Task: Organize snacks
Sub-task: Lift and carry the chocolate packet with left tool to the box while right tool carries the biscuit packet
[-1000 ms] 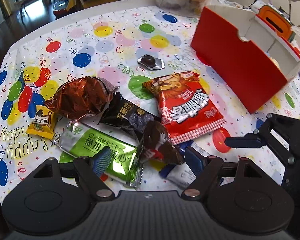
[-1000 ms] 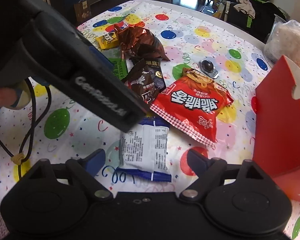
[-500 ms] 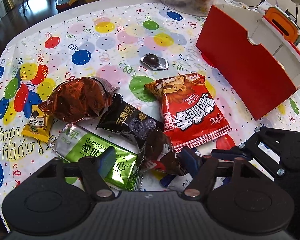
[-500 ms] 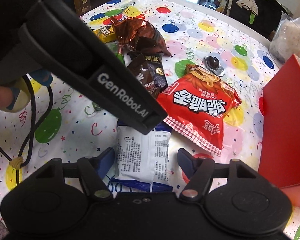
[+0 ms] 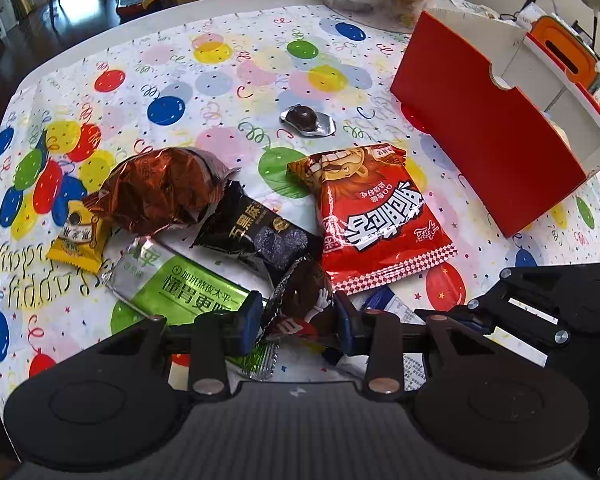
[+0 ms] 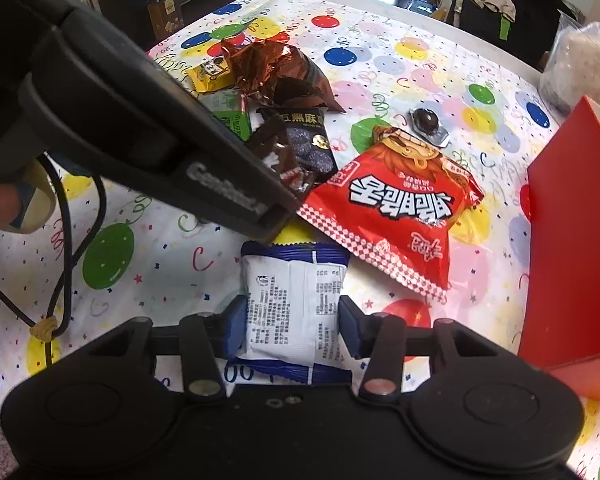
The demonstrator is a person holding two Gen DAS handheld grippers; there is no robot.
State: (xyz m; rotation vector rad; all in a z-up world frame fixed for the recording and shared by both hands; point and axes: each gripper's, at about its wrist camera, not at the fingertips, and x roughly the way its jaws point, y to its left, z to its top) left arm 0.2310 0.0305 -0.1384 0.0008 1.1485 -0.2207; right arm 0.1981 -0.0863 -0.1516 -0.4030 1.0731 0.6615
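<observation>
Left gripper point(image 5: 296, 318), lower centre, pinched a brown candy packet point(image 5: 304, 304) on the tablecloth point(image 5: 228, 80); right gripper point(image 6: 292, 326), bottom centre, clamped a white-and-blue packet point(image 6: 294, 308) beside the red bag point(image 6: 396, 208).

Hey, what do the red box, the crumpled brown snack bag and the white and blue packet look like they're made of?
Red box: seemingly painted wood or rigid board, matte, with thick pale cut edges.
Brown snack bag: probably metallised foil film, glossy, with sharp creases catching light.
White and blue packet: likely thin plastic film with a soft sheen, printed text and crimped ends, lying between the right tool's fingers.
</observation>
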